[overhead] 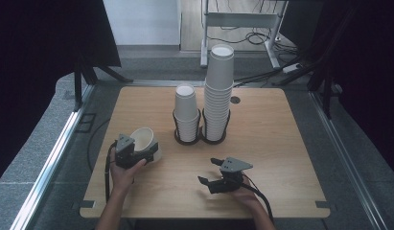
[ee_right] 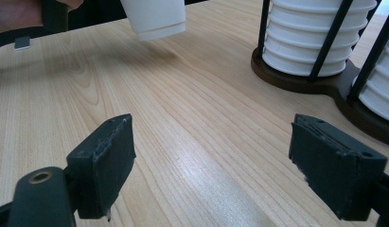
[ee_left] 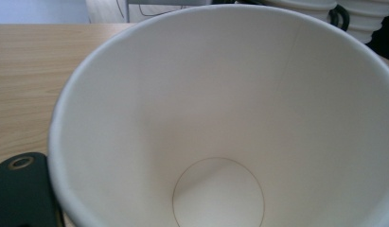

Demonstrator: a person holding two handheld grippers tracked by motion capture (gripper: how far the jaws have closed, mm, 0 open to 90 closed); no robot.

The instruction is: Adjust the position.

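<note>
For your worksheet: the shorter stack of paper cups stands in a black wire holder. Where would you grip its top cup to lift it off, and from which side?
Grip the top cup of the shorter stack by its wall just below the rim, above the wire holder. Probably come from the near-left: the taller stack crowds its right side. The cup's taper suggests lifting straight up. The right gripper is open and free.

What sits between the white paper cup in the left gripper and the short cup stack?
Nothing visible: only bare wooden table lies between the white paper cup, clamped by the left gripper, and the short cup stack.
</note>
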